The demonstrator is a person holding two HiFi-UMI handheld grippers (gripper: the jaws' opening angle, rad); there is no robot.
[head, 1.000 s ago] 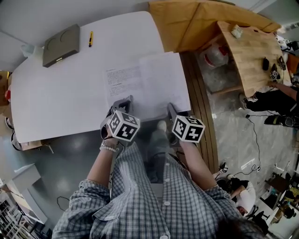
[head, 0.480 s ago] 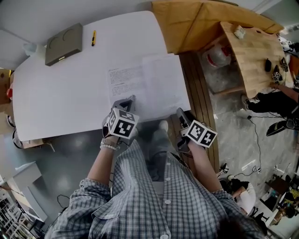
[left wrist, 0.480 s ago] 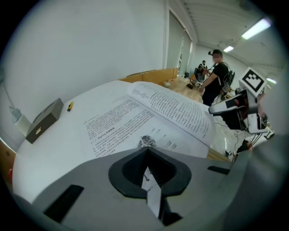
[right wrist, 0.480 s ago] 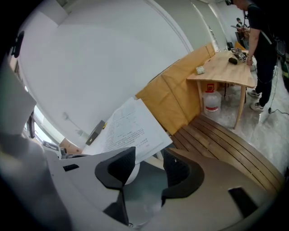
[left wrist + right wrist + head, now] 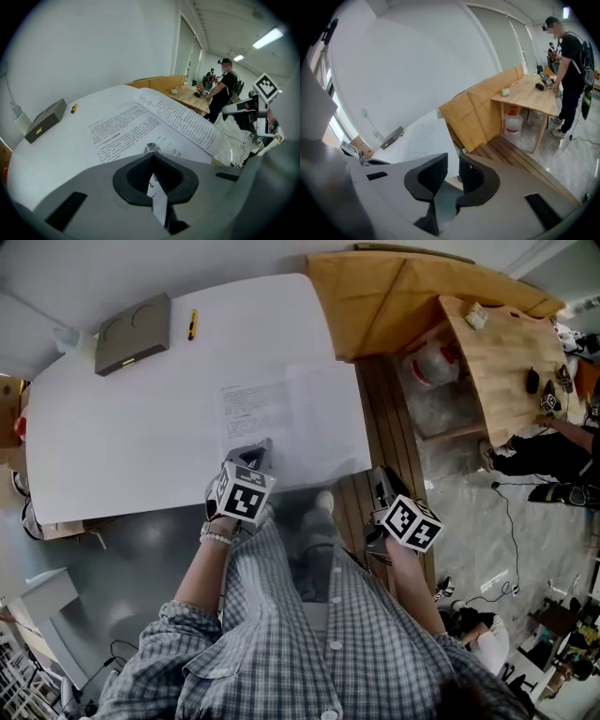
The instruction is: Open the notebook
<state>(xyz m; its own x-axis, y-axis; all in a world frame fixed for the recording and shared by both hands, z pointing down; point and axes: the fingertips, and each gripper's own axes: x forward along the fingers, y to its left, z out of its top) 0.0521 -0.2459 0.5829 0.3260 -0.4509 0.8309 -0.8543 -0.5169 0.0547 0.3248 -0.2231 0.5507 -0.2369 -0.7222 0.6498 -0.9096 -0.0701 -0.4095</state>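
Notebook (image 5: 291, 418), white printed pages, lies open on the white table (image 5: 112, 446). Left gripper (image 5: 258, 451), tilted down, pinches its near edge, hiding it from above. The right gripper (image 5: 381, 482) is off the table and empty, its jaws apart but just closing.

notebook (image 5: 291, 413) print: too small to read in the head view, centre of frame.
notebook's near edge: lower centre of the left gripper view, hidden behind the left gripper (image 5: 153, 157).
yellow thing (image 5: 192, 324): upper left, head view; too small to name.
small things on the wooden table (image 5: 497, 357): upper right; too small to tell.
person (image 5: 548, 451): cut off by the right edge.
red thing (image 5: 19, 426): cut off by the left edge.
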